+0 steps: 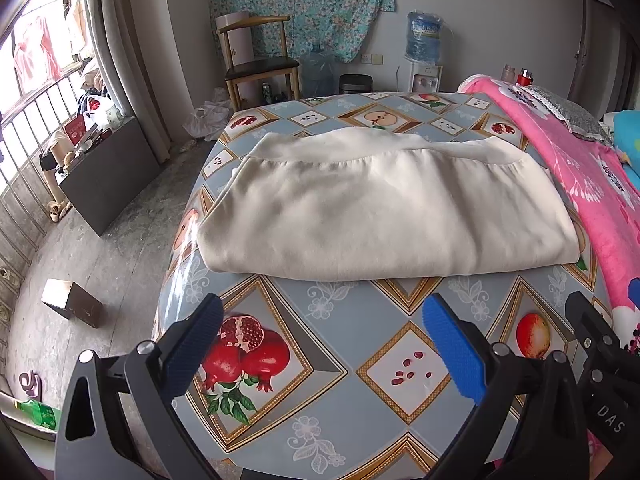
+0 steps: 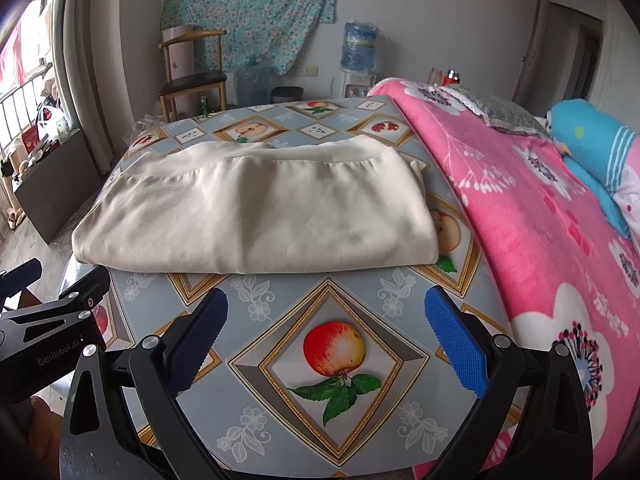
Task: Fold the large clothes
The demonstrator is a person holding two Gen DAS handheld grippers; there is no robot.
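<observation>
Glossy vinyl covers the table point(image 1: 360, 360) under both of your tongs, printed with fruit, and its sheen suggests cloth may slide on it if you drag rather than lift. Ahead of both tongs lies the cream garment point(image 1: 380, 208), already doubled into a thick rectangle, its near folded edge just beyond the fingertips and its ribbed hem at the far side. To the right of the tongs the pink blanket point(image 2: 540, 220) runs alongside the table; a wide sweep could snag it or pull it onto the fold.

Your left gripper point(image 1: 324, 344) stands wide open and holds nothing. Your right gripper point(image 2: 328, 340) is equally spread and empty, hovering over the apple print.

If you fold again, pinching only the top layer would likely peel the stack apart. Uneven grips at the two corners would probably skew the edge.
</observation>
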